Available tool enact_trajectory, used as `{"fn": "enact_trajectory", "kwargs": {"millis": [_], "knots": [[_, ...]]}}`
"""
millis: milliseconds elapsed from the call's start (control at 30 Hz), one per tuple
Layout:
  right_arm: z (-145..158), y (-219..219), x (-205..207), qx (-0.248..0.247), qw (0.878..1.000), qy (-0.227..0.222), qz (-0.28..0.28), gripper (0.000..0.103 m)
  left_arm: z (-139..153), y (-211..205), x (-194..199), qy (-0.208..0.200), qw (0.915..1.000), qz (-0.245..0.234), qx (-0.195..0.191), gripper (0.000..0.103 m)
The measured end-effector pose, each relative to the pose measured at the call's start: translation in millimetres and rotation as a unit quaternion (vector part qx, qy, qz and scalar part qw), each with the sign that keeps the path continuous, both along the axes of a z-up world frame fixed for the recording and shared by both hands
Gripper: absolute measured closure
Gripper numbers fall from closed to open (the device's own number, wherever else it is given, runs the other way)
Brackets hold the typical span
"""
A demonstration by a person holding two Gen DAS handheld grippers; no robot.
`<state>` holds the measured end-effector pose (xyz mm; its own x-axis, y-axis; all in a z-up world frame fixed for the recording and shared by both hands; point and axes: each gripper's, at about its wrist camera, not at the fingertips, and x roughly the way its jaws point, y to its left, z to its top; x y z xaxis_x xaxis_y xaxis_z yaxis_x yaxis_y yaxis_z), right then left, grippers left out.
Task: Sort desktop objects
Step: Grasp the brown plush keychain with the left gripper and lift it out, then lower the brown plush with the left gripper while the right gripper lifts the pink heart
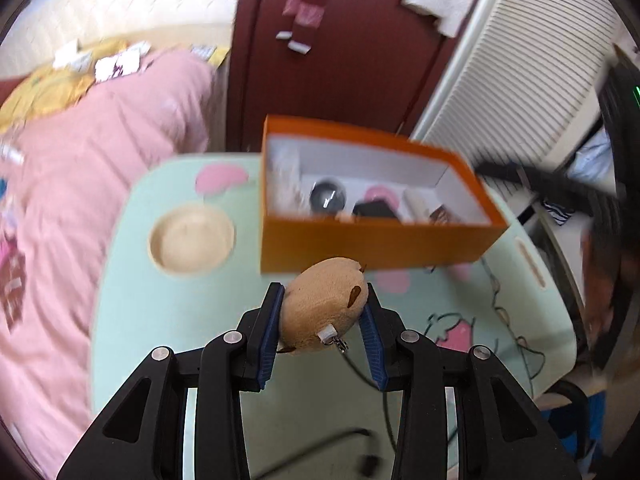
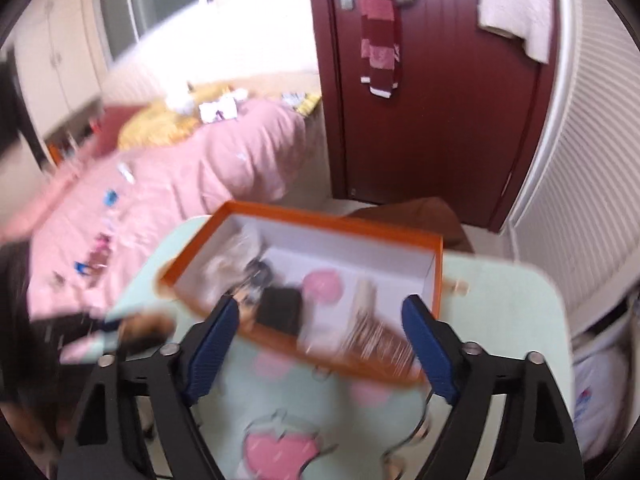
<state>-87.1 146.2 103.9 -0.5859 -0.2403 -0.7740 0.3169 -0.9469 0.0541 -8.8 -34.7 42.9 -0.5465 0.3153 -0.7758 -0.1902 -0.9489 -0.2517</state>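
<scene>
My left gripper [image 1: 323, 312] is shut on a tan plush toy [image 1: 324, 306] with a small metal clasp, held above the mint-green table [image 1: 160, 320] just in front of an orange box [image 1: 372, 246]. The box holds a dark round object [image 1: 327, 197], a pink item [image 1: 382, 194], a black item [image 1: 376, 212] and a clear bag. My right gripper [image 2: 322, 332] is open and empty, its blue pads [image 2: 212, 344] spread over the near edge of the same orange box [image 2: 320, 220], which is blurred.
A shallow wooden bowl [image 1: 191, 238] sits on the table left of the box. A black cable [image 1: 360, 372] runs across the table near my left gripper. A bed with a pink cover [image 1: 80, 200] lies left; a dark red door [image 2: 432, 100] stands behind.
</scene>
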Motion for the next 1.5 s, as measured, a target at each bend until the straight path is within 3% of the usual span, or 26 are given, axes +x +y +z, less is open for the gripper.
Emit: {"fn": "enact_trajectory", "kwargs": {"millis": [67, 133, 400, 500, 533, 633, 733, 833, 933, 1067, 1167, 1267, 1367, 1433, 1500], "knots": [[-9, -14, -25, 0.02, 0.999, -0.043, 0.018, 0.043, -12, 4, 3, -0.008, 0.9999, 0.011, 0.0, 0.064], [-26, -23, -52, 0.037, 0.993, -0.107, 0.03, 0.049, -23, 5, 6, -0.01, 0.9998, 0.019, -0.005, 0.064], [-77, -41, -106, 0.045, 0.968, -0.247, 0.017, 0.052, -25, 4, 13, 0.012, 0.9995, 0.029, 0.003, 0.064], [-93, -44, -111, 0.049, 0.961, -0.272, 0.015, 0.054, -25, 1, 14, 0.01, 0.9994, 0.029, 0.012, 0.064], [-95, -46, -112, 0.052, 0.96, -0.274, 0.015, 0.054, -25, 1, 14, 0.009, 0.9994, 0.03, 0.015, 0.064], [-94, -51, -109, 0.069, 0.963, -0.26, 0.017, 0.066, -25, 1, 14, 0.009, 0.9993, 0.03, 0.018, 0.064], [-90, -51, -103, 0.082, 0.967, -0.242, 0.02, 0.066, -25, 2, 15, 0.009, 0.9993, 0.031, 0.019, 0.064], [-81, -45, -97, 0.055, 0.973, -0.222, 0.014, 0.066, -24, 3, 14, 0.009, 0.9992, 0.032, 0.02, 0.064], [-52, -39, -79, 0.035, 0.985, -0.166, 0.018, 0.066, -24, 3, 14, 0.01, 0.9993, 0.032, 0.018, 0.064], [-2, -31, -27, -0.015, 0.995, -0.093, 0.045, 0.066, -25, 5, 14, 0.01, 0.9993, 0.032, 0.016, 0.064], [13, -26, 21, -0.054, 0.993, -0.078, 0.068, 0.066, -25, 7, 14, 0.011, 0.9994, 0.032, 0.012, 0.064], [1, -26, 63, -0.082, 0.989, -0.096, 0.076, 0.066, -24, 10, 15, 0.013, 0.9994, 0.031, 0.003, 0.064], [-34, -26, 85, -0.054, 0.99, -0.115, 0.054, 0.066, -23, 15, 16, 0.014, 0.9994, 0.031, -0.004, 0.061], [-59, -27, 90, -0.041, 0.99, -0.131, 0.036, 0.066, -24, 15, 16, 0.006, 0.9995, 0.03, 0.009, 0.043], [-71, -21, 92, -0.032, 0.991, -0.128, 0.024, 0.066, -28, 15, 16, -0.009, 0.999, 0.027, 0.034, 0.033]]}}
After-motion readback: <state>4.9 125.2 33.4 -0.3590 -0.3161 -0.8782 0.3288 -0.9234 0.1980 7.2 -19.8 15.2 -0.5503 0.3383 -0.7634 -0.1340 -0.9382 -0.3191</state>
